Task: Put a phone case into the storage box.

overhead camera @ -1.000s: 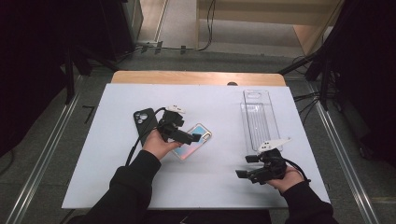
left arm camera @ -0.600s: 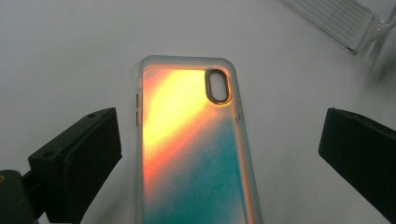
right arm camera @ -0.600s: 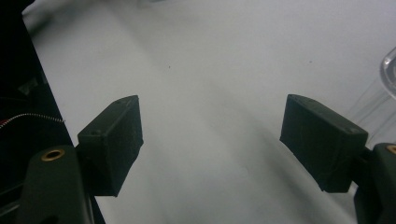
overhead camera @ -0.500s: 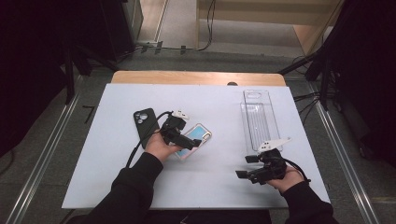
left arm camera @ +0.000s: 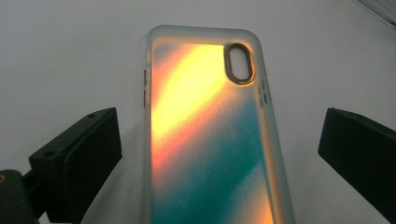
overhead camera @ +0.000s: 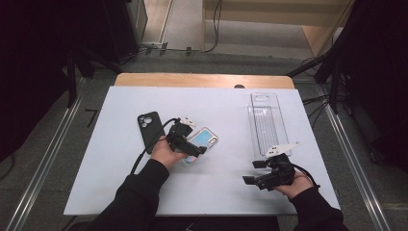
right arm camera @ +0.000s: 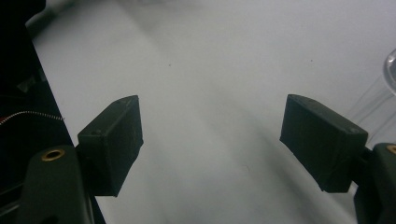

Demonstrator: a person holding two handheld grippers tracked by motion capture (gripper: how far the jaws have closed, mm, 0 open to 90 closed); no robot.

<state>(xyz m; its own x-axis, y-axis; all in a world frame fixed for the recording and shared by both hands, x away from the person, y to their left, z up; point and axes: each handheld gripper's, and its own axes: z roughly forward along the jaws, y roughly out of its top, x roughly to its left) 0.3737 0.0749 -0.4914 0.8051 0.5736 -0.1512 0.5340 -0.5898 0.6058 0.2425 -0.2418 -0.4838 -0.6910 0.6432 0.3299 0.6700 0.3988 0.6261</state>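
We look down on a white table (overhead camera: pixel 120 192) whose far edge is a strip of bare wood. Near its middle lies a phone case (overhead camera: pixel 204 139), flat and set at a slant; in the left gripper view the phone case (left arm camera: pixel 205 135) shows a frosted, translucent rim with rounded corners, an oval camera opening ringed in a dull metallic tone near one upper corner, small side cut-outs along both long edges, and an iridescent back that runs in diagonal bands from yellow and orange-red down to teal green. We see the left gripper (overhead camera: pixel 190 147) poised over the near end of this case, its two black jaws spread wide, one standing on each side of the case and neither touching it. Just beside the left hand (overhead camera: pixel 166 153), on its far left side, a black phone (overhead camera: pixel 150 129) lies with its camera lenses upward. Towards the right of the table a clear plastic tray (overhead camera: pixel 267 122) lies lengthwise, and nearer to us the right gripper (overhead camera: pixel 252 173) is held above bare table, its jaws likewise parted with nothing between them, well apart from the case
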